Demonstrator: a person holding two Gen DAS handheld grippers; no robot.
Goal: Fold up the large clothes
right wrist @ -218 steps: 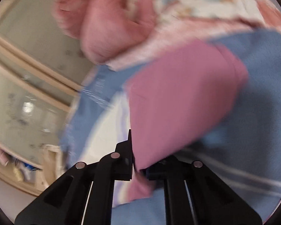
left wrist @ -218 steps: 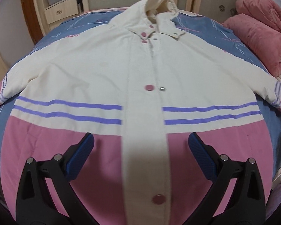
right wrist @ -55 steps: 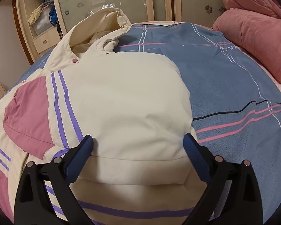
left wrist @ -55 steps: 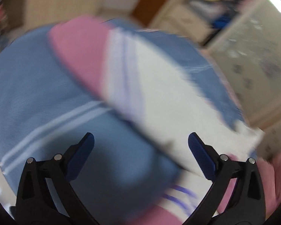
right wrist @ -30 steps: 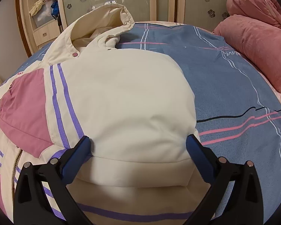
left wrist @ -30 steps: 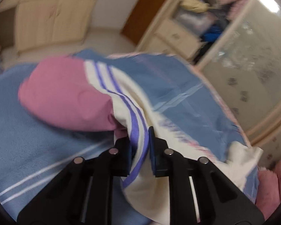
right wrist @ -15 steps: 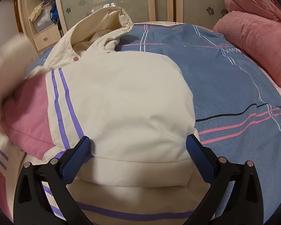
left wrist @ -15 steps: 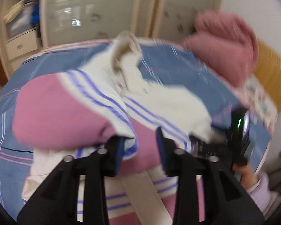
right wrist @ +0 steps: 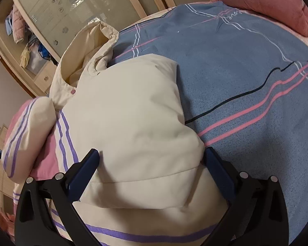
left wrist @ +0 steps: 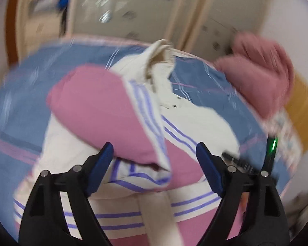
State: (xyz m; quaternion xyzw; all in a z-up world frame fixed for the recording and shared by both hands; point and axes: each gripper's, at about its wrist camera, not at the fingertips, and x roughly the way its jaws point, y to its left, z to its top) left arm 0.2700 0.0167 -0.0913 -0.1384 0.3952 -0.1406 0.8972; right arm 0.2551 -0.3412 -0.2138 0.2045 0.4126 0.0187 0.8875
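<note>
Jacket [right wrist: 129, 135] is laid on the bed [right wrist: 246, 78], both sleeves folded in across the front. Left claw [left wrist: 154, 164] is opening, nothing gripped between its jaws; right claw [right wrist: 152, 176] is held wide, empty, over the cream sleeve. Lengthwise fold not yet done.

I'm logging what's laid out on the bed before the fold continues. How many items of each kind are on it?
Jacket (cream, pink and purple stripes), both sleeves folded in: 1
Blue striped bedspread: 1
Pink quilt, piled at the bed's far edge: 1
Total: 3
</note>
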